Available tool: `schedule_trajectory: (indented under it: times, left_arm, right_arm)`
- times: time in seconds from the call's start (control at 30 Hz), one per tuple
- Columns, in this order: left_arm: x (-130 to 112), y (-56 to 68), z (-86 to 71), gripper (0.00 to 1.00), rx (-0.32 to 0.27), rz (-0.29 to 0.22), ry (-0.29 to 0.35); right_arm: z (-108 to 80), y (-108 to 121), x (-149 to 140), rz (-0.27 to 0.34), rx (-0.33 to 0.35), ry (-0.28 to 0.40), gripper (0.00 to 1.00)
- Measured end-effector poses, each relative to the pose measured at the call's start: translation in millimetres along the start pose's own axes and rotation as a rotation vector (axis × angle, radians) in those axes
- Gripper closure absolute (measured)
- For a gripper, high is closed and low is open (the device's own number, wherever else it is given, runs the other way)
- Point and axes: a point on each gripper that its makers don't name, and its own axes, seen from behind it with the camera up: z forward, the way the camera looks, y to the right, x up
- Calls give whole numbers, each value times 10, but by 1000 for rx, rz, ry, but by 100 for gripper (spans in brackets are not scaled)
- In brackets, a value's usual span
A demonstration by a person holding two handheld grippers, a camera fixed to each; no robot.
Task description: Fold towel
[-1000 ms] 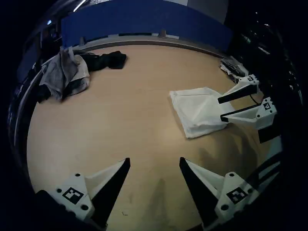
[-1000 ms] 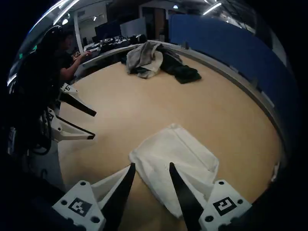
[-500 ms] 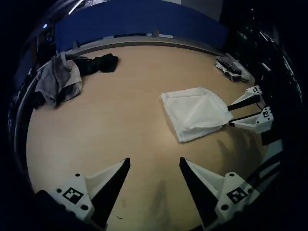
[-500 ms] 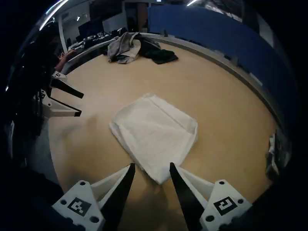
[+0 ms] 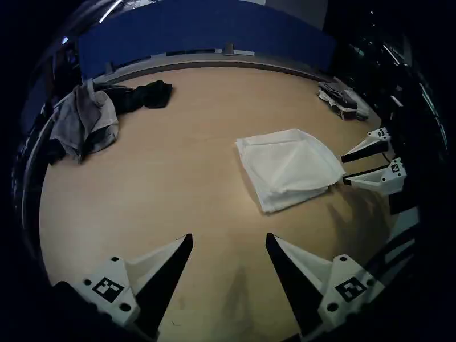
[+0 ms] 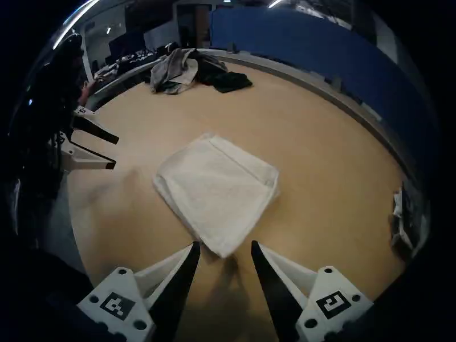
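The right gripper [image 6: 224, 251], open and empty, hovers just beside the near corner of the white folded terry towel [image 6: 216, 188] lying on the pale wooden table [image 6: 319, 148]. The left gripper [image 5: 228, 251], also open, is well apart from the towel. The folding looks finished to me; the next move is perhaps only to back away.

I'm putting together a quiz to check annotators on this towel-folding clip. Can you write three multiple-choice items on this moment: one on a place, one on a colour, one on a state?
1. Where does the white towel lie?
A. On a chair
B. Flat on the tan table
C. Hanging from a gripper

2. What colour is the partition behind the table?
A. Red
B. Green
C. Blue

3. How do the right gripper's jaws stand?
A. Open
B. Shut on the towel
C. Shut on nothing

Answers:
1 B: the towel lies folded on the wood.
2 C: the panel along the table's far edge is blue.
3 A: a clear gap shows between its two fingers.
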Motion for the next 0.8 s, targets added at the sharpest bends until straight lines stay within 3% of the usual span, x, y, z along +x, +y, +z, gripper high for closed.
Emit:
schedule_trajectory:
  times: [0.3, 0.33, 0.47, 0.6, 0.67, 0.8]
  left_arm:
    - [29, 13, 13, 5, -1, 4, 3]
    - [32, 13, 14, 5, -1, 4, 4]
    - [39, 11, 17, 5, 0, 4, 4]
    - [29, 3, 21, 5, 3, 8, 2]
    - [25, -5, 24, 5, 5, 8, 1]
    - [23, -9, 23, 5, 5, 7, 1]
  right_arm:
    - [40, 6, -51, 4, 0, -17, 34]
    - [46, 3, -54, 6, 1, -18, 37]
    - [73, 3, -71, 21, 2, -25, 64]
    - [94, -44, -89, 46, 28, -32, 81]
    - [101, -51, -89, 53, 34, -30, 88]
    - [82, -63, -58, 50, 41, -23, 91]
